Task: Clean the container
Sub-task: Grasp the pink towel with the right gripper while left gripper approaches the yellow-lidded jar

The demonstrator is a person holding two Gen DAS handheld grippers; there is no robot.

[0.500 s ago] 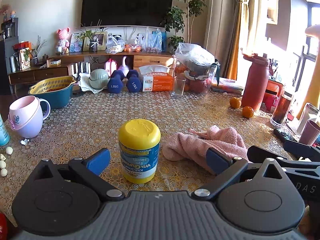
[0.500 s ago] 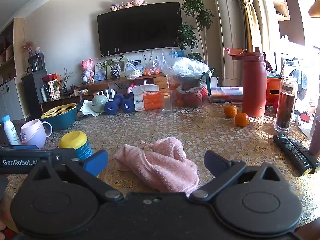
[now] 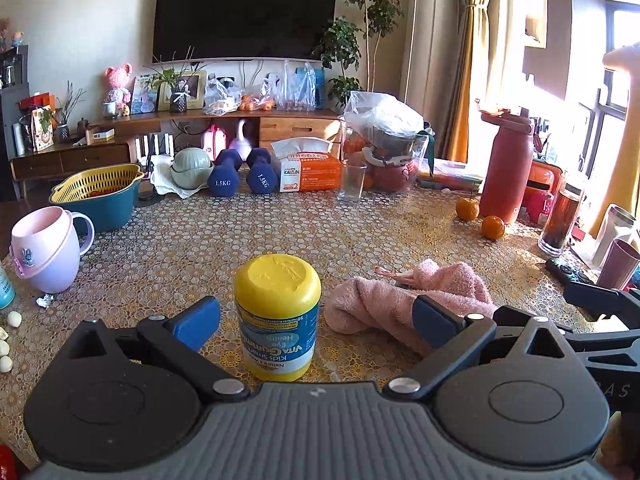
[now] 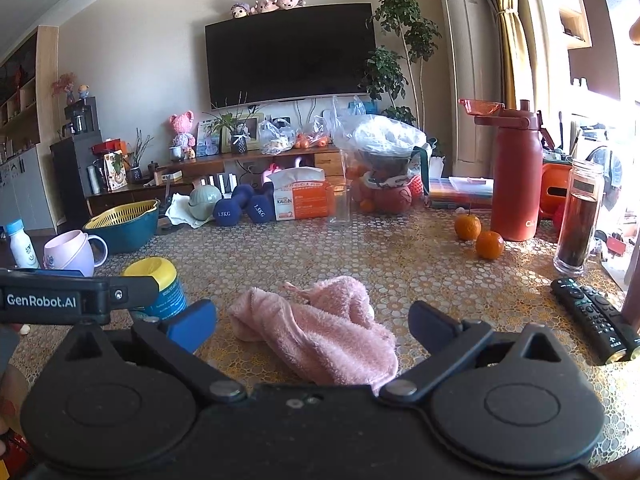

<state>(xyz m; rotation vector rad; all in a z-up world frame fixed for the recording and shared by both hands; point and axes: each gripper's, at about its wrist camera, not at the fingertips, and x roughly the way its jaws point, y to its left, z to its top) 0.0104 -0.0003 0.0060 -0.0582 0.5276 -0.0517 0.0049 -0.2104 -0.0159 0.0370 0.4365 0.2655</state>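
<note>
The left gripper (image 3: 316,320) has been advanced; its spread jaws flank the glossy cylindrical container (image 3: 277,316). The right gripper (image 4: 312,320), also spread, frames a fluffy crumpled towel (image 4: 320,332).

The bottle (image 3: 277,316) looks like smooth plastic, its yellow cap matt with a faint sheen, its printed label glossy. Beside it, the pink towel (image 4: 320,328) is soft, fluffy terry cloth. The table (image 3: 248,232) wears a slick, glossy patterned cover catching the sunlight. The left hand-held gripper (image 3: 316,316) shows matt black plastic arms, shiny metal rivets and smooth blue pads (image 3: 196,322). The right hand-held gripper (image 4: 312,322) is the same dull black plastic. The remotes (image 4: 592,316) are satin black plastic; the dumbbells (image 3: 242,176) have a matt blue coating.
</note>
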